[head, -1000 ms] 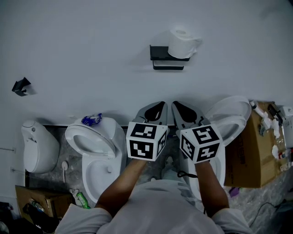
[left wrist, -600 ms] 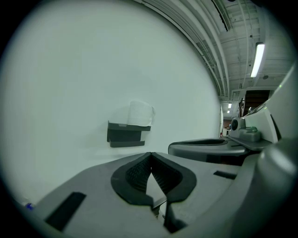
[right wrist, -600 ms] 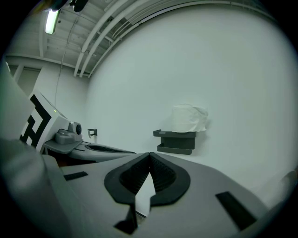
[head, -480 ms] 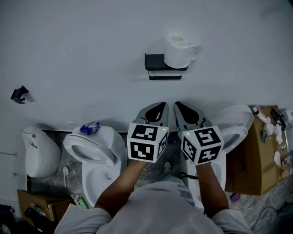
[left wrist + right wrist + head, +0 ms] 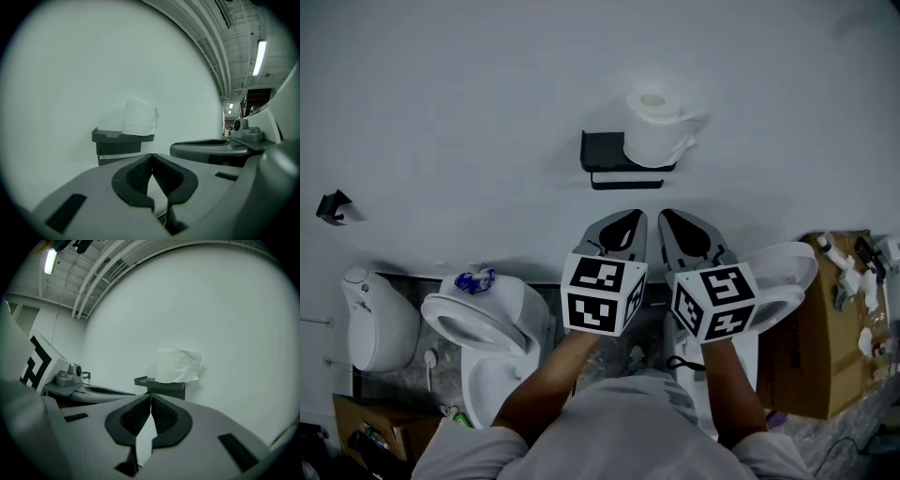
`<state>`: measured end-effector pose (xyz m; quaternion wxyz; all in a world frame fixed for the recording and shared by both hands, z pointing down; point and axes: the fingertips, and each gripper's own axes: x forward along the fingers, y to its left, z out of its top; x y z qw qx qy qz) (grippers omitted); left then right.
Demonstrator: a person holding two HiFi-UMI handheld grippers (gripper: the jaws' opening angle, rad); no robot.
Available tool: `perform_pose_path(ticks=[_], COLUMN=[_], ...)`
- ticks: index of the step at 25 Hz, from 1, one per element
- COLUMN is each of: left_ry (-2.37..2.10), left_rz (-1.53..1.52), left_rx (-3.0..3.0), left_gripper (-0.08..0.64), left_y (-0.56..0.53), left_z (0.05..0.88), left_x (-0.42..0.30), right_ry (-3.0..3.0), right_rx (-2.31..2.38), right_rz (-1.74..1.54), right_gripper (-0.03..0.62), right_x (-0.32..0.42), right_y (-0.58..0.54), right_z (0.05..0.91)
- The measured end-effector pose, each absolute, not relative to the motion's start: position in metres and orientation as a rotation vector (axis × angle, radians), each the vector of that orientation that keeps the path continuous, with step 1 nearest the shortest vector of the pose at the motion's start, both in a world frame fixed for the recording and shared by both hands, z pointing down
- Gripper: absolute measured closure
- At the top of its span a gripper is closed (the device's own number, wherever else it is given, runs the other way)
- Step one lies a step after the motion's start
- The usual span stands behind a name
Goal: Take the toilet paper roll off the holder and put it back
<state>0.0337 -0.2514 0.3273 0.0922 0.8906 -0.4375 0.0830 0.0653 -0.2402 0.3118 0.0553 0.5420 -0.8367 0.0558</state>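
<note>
At the bottom centre of the head view, the person's forearms reach up the frame, each carrying a gripper with a marker cube. The left gripper (image 5: 626, 219) and the right gripper (image 5: 673, 217) sit side by side, just beside each other near the middle of the frame, both pointing towards the white wall (image 5: 469, 103). In each gripper view the jaws are closed together, ribbed pads meeting at the tip with nothing between them. Beneath the grippers, at lower left, stands a white toilet (image 5: 487, 323) with a small blue object (image 5: 473, 279) on its rear part; a second toilet seat (image 5: 780, 274) shows at right, beside a cardboard box (image 5: 820, 347). Farther off, above the grippers in the upper middle of the frame, a dark holder (image 5: 602, 156) is fixed to the wall, and the toilet paper roll (image 5: 654, 129) stands upright on its right end, a loose flap hanging at its right side. A small black fitting (image 5: 332, 207) sits on the wall at far left.
</note>
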Motion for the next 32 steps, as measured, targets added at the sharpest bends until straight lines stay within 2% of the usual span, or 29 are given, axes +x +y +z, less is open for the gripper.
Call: perform_pose_path(ticks=[21,22,24,25,29,32], left_ry=[-1.364,-1.369,-1.383,-1.39,-1.407,-1.413], left_rz=[0.206,0.202,0.192,0.186,0.175,0.172], left_rx=[2.627,2.628,2.627,2.627,2.626,2.625], left_gripper=[0.555,0.557,0.557,0.557,0.555,0.557], left_y=[-0.303,-0.305,-0.309,-0.311,-0.316,-0.319], left_z=[0.315,0.314,0.311,0.309,0.302,0.3], left_x=[0.039,0.038,0.035,0.033,0.03,0.028], right_ry=[-2.592,-2.597,-2.605,-2.606,-2.601,-2.601], right_rx=[1.653,1.653,1.644,1.64,1.669,1.687], right_rz=[0.098,0.098,0.104,0.106,0.095,0.102], right_gripper=[0.588,0.579,0.496,0.474,0.455,0.409], right_x=[0.076,0.076,0.074,0.074,0.077,0.078], right_y=[-0.297,-0.299,-0.304,-0.306,-0.313,-0.319], right_z=[0.284,0.283,0.282,0.281,0.274,0.269])
